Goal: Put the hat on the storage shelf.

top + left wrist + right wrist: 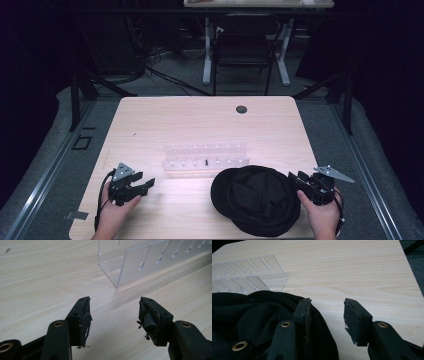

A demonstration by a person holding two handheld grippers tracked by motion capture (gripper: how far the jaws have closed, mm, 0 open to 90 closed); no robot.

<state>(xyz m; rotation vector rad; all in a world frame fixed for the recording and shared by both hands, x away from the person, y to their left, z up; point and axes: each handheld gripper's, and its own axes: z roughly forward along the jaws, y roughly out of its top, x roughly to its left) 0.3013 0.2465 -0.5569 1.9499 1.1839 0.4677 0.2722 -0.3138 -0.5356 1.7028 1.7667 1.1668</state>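
Note:
A black cap (257, 197) lies on the wooden table (200, 120) near the front right, its crown rumpled. My right gripper (296, 181) sits at the cap's right edge, jaws open; in the right gripper view the gripper (326, 312) has one jaw over the black cap (249, 317) fabric and the other over bare wood. My left gripper (145, 184) rests open at the front left, apart from the cap. In the left gripper view the gripper (114, 312) holds nothing and faces the clear acrylic rack (150, 260).
A clear acrylic slotted rack (205, 159) stands mid-table just behind the cap, with one small dark item in a slot. A round black grommet (241, 109) is near the far edge. A chair (245, 50) and desk legs stand beyond the table.

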